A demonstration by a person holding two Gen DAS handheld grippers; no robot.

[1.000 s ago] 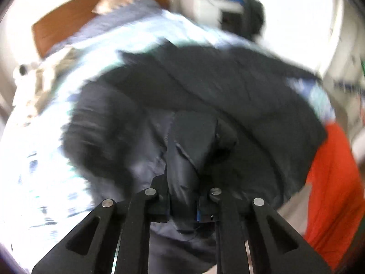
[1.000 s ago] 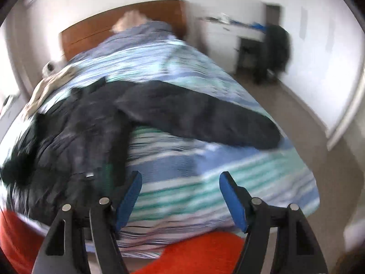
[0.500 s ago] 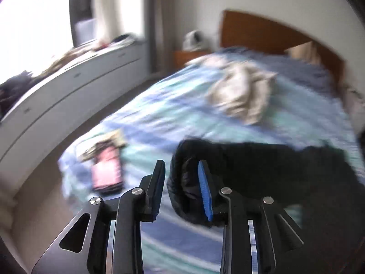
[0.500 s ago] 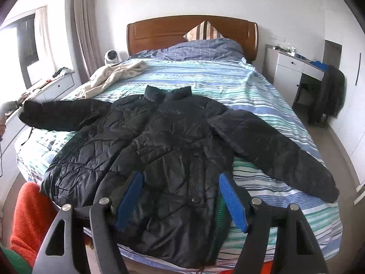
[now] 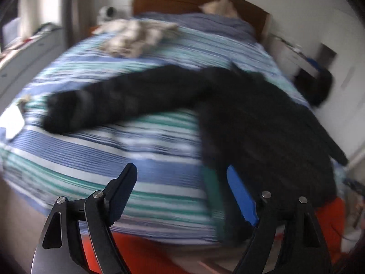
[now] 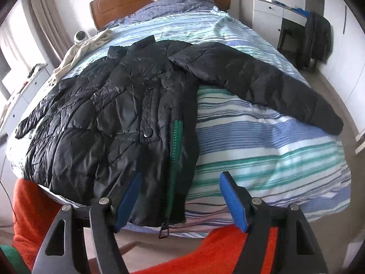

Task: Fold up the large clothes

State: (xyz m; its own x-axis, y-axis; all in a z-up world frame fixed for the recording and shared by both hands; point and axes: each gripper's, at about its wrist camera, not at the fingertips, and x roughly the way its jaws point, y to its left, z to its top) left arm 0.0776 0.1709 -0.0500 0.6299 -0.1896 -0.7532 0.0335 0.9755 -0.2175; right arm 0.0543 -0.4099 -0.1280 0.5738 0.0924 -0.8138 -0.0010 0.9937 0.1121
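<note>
A black quilted jacket lies front up on the striped bed, both sleeves spread outwards. In the blurred left wrist view its left sleeve stretches across the striped duvet, and the jacket body fills the right side. My left gripper hovers over the near bed edge with its jaws opening; nothing is pinched, and the jacket's side edge lies just beyond the blue pad. My right gripper stands open above the hem by the green zip. The right sleeve points to the far right.
A beige garment lies crumpled near the wooden headboard. A white desk and a chair draped with dark clothing stand at the right. Orange fabric lies at the foot of the bed. A white cabinet runs along the left.
My left gripper let go of the sleeve cuff, opened wide and swung back towards the jacket body. The sleeve now lies stretched out. My right gripper sank closer to the hem.
</note>
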